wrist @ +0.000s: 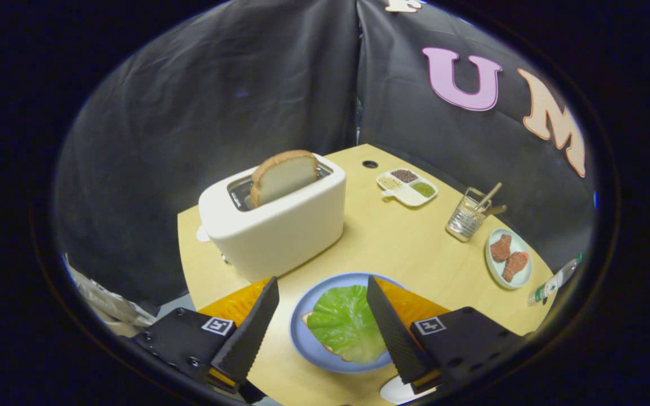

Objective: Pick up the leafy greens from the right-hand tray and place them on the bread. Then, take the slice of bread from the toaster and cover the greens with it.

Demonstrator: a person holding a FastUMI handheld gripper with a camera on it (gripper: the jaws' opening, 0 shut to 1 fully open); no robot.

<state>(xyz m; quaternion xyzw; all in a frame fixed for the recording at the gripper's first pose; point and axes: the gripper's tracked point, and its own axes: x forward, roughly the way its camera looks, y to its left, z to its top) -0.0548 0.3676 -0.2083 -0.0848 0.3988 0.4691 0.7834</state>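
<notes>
**Tongs parted above the plated greens**

Black cloth walls enclose a pale wooden desk (392, 248) on which all items are set. At the near edge the tongs (320, 290) are seen released, their two fingers (253, 327) spread wide and nothing gripped between them. Between the fingers, lower down on the desk, a blue plate (302, 332) is found. On it a slice of bread (325, 348) is laid, only its edge being visible, since it is covered by the leafy greens (345, 324), a single light green leaf lying flat. No contact between the fingers and the leaf can be made out. An orange mat (235, 304) is seen under and beside the plate, showing at both fingers.

Beyond the fingers, toward the left of the desk, a white toaster (280, 225) is placed, and a second slice of bread (282, 176) stands upright in its slot, leaning slightly. Further back, near the desk's far corner, a divided white tray (409, 194) holding small portions of dark, yellow and green grains is set, with a round hole (369, 164) in the desk just behind it. To the right, a clear ridged glass (465, 220) with wooden utensils is placed, and beside it an oval plate (519, 276) carrying two brown pieces of meat (508, 256). A small bottle (553, 281) lies at the right edge.
</notes>
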